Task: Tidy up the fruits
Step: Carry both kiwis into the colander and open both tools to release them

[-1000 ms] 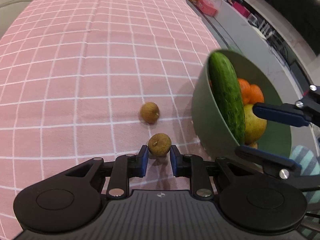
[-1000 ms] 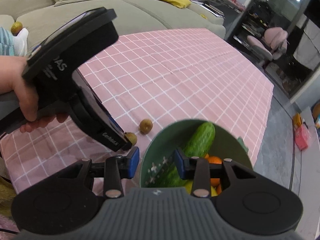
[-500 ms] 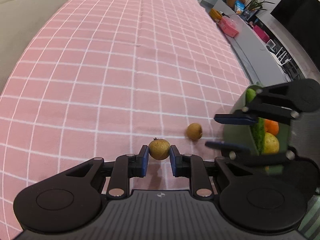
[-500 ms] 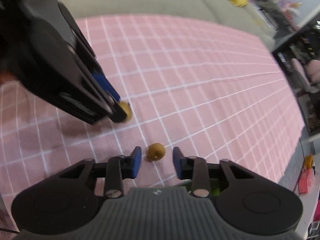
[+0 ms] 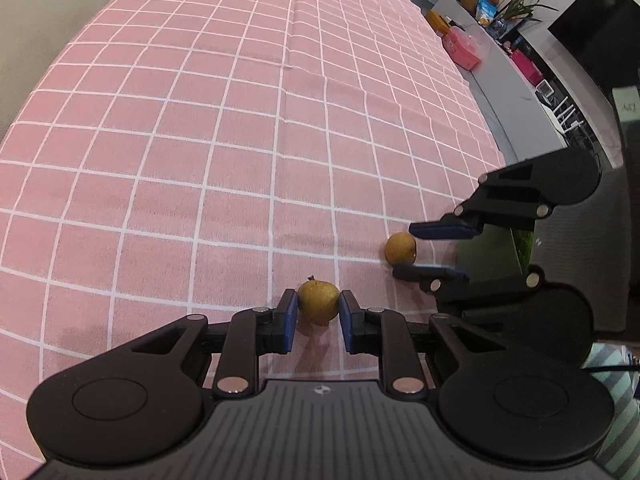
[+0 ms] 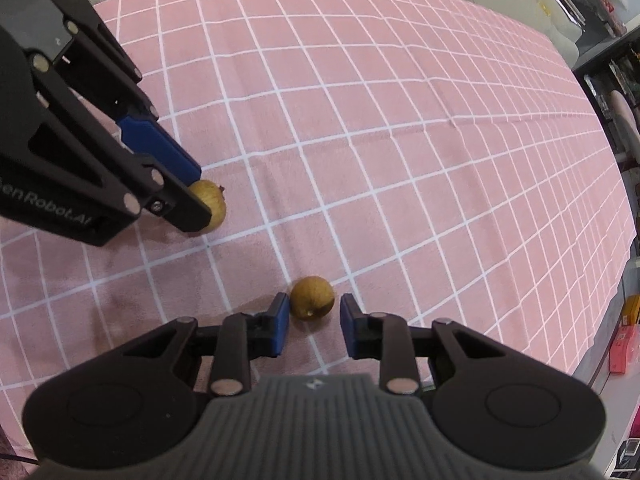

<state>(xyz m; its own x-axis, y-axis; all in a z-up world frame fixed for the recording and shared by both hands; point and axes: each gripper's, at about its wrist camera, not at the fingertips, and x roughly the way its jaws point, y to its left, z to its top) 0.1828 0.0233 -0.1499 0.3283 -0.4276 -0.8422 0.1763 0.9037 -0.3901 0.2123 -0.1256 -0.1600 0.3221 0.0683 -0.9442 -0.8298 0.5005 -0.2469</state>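
A: Can we read any words?

B: Yes. On the side of the left gripper (image 6: 202, 204), in the right wrist view, we see "Robot.AI". The letters before it are cut off.

A: What do the fruits look like?

B: We see two small round fruits, brown and yellow, with dull skin. The first fruit (image 5: 318, 303) has a tiny stem on top. The second fruit (image 6: 312, 297) has a little dark dot low on its side.

A: Where are they?

B: Both are near each other on the bench, which has a pink cloth (image 5: 240, 140) with white squares on it.

A: What are the jaws doing?

B: The left jaws pinch the first fruit from both sides. The right gripper (image 6: 313, 326) has the second fruit between its jaws. One blue pad is touching it, but we see a small gap at the other pad.
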